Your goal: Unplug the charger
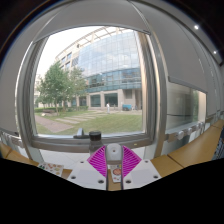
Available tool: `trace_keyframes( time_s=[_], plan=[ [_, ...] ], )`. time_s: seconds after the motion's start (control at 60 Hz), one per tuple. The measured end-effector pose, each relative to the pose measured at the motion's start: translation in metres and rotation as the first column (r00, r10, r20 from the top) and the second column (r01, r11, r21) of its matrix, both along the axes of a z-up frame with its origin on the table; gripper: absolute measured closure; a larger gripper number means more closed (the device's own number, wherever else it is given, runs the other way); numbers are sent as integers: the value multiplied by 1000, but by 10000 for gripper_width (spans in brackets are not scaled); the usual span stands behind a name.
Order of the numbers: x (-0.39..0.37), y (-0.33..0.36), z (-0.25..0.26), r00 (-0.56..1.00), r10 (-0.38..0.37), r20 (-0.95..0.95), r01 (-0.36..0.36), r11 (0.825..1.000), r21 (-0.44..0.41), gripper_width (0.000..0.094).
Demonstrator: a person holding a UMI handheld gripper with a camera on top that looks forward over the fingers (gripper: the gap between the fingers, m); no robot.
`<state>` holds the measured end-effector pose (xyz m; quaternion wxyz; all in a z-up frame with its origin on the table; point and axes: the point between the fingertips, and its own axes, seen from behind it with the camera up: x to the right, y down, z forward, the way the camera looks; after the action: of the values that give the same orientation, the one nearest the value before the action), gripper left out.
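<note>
Jaws point(113, 160) clamp a smooth white rectangular charger point(114, 153) before the window point(95, 70).

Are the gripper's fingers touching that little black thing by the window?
Cannot tell. In the gripper view the black thing sits just beyond the fingertips, but no gap or contact shows plainly.

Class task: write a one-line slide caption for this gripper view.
Tool faces a small dark object on the window ledge.
</note>
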<state>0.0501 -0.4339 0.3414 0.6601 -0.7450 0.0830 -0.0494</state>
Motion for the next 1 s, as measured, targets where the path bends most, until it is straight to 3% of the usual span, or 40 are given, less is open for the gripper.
trace_keyframes(
  time_s=[0.133, 0.283, 0.517, 0.6, 0.633, 0.7, 0.8, 0.85, 0.917, 1.0],
  plan=[
    [43, 9, -87, 999, -5, -46, -3, 986, -165, 781],
    [57, -4, -193, 992, 11, -124, -53, 936, -347, 780],
    [53, 12, -249, 970, 112, -216, -195, 888, -416, 748],
    [53, 13, -263, 968, 116, -224, -206, 875, -438, 719],
    [50, 13, -259, 967, 121, -226, -209, 882, -421, 702],
    [51, 12, -259, 968, 112, -226, -203, 880, -430, 653],
    [56, 10, -259, 975, 91, -204, -175, 878, -446, 423],
    [57, 10, -254, 977, 83, -194, -163, 883, -441, 369],
    [56, 8, -234, 981, 73, -178, -141, 900, -412, 328],
    [50, 1, -193, 986, 63, -155, -112, 934, -338, 270]
  ],
)
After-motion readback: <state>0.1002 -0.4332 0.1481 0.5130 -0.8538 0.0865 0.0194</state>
